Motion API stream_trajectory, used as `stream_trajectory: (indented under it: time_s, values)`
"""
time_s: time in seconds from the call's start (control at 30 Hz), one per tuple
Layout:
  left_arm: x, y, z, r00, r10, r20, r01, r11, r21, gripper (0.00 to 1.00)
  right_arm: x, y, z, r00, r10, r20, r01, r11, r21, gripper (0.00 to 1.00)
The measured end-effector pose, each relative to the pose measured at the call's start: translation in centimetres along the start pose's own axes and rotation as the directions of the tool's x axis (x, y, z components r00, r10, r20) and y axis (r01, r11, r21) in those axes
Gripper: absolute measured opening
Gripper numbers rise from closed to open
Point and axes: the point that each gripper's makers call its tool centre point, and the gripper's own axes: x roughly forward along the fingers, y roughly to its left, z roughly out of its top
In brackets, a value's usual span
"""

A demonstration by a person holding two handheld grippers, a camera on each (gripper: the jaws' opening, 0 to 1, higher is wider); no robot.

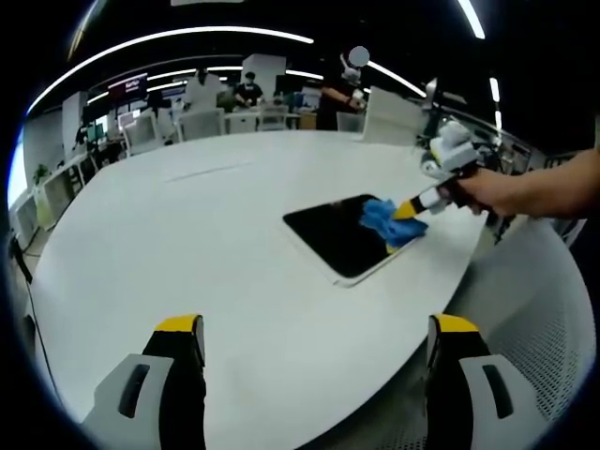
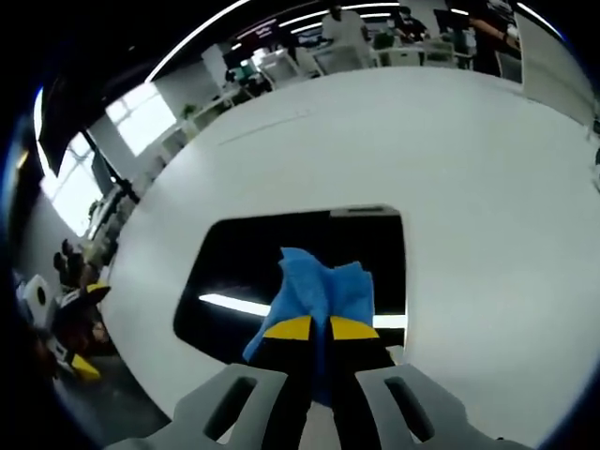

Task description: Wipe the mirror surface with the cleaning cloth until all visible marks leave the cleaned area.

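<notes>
A dark rectangular mirror (image 1: 333, 234) lies flat on the white table (image 1: 187, 244), near its right edge. My right gripper (image 1: 410, 217) is shut on a blue cleaning cloth (image 1: 382, 221) and presses it onto the mirror's right part. In the right gripper view the cloth (image 2: 319, 286) bunches up just ahead of the shut yellow-tipped jaws of that gripper (image 2: 314, 328), over the mirror (image 2: 244, 272), which reflects a ceiling light. My left gripper (image 1: 314, 333) hovers open over bare table, well short of the mirror, with nothing between its jaws.
A person's hand (image 1: 511, 192) holds the right gripper at the table's right side. A mesh chair (image 1: 544, 309) stands by the table's near right edge. Chairs, desks and people (image 1: 248, 94) fill the room behind the table.
</notes>
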Motion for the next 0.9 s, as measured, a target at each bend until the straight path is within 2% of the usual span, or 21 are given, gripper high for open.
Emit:
stream_trajectory:
  time_s: [0.9]
  values:
    - [-0.1, 0.0, 0.0, 1.000, 0.001, 0.001, -0.001, 1.000, 0.002, 0.99, 1.0, 2.9, -0.1, 0.999, 0.017, -0.033, -0.018, 1.000, -0.015, 0.00]
